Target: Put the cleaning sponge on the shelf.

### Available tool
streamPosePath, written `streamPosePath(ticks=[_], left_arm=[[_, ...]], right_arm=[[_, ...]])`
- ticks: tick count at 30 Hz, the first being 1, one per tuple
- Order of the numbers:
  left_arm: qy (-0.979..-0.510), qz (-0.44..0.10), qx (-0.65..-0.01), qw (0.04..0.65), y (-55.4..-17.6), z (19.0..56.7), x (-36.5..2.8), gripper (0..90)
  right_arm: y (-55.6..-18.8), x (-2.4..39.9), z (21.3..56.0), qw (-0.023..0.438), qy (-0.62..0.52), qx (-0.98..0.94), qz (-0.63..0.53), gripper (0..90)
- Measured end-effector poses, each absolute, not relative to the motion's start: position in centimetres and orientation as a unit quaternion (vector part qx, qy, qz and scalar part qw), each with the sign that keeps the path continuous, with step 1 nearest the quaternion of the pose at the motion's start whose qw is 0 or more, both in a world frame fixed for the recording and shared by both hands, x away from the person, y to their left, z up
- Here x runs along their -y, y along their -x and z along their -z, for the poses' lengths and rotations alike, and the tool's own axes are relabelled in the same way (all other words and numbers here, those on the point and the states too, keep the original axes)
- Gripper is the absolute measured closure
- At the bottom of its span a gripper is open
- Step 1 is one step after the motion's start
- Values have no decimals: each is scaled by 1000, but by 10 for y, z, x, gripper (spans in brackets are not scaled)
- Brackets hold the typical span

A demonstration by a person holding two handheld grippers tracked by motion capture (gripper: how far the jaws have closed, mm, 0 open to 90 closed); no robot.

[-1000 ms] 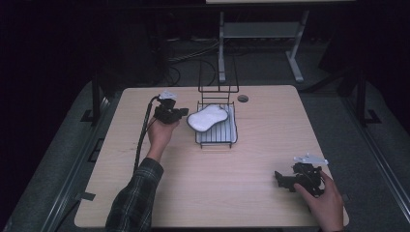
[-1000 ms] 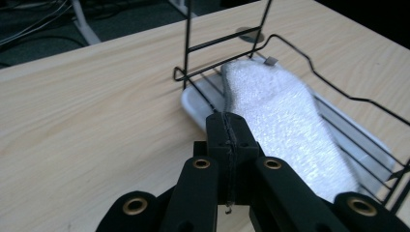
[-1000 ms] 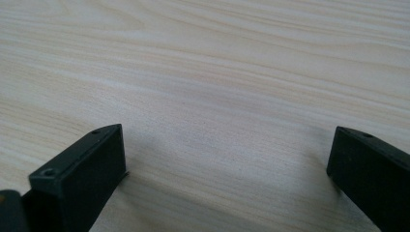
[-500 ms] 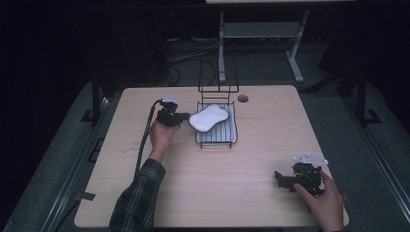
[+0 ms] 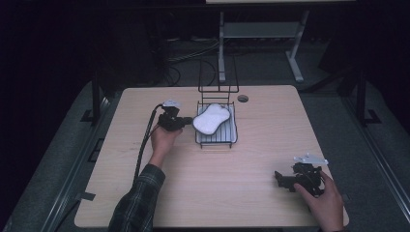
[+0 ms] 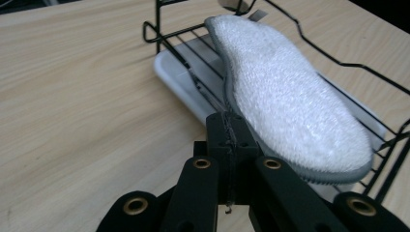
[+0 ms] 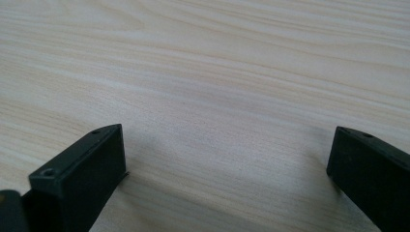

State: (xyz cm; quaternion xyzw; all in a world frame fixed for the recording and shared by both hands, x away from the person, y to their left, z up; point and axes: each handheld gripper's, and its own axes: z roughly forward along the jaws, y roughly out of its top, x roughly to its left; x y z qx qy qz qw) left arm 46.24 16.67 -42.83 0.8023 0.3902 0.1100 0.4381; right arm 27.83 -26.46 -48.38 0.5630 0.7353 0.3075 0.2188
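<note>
The left gripper point(image 6: 227, 126) has its jaws clamped together on the edge of the white sponge point(image 6: 290, 104), which hangs tilted over the wire rack point(image 5: 216, 126) and its tray. The right gripper point(image 7: 227, 164) rests on the table point(image 5: 251, 193) well apart, jaws wide and empty. Lowering the sponge flat inside the rack's rim, clear of the wires, before letting go seems best.

The sponge point(image 5: 211, 119) lies over the wire rack point(image 5: 216, 140) at mid-table point(image 5: 251, 203), left claw point(image 5: 187, 121) beside it.

high view overhead; gripper views close, sharing table point(image 5: 251, 159).
</note>
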Motion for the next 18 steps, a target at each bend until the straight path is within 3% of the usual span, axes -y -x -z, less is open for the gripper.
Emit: streamPosePath(ticks=[15,18], left_arm=[[-819,-94,-358,439,-448,414,-157,897],[-819,-86,-359,440,-443,410,-163,836]], right_arm=[[-278,265,484,219,-563,-735,-307,0],[-278,265,484,219,-563,-735,-308,0]])
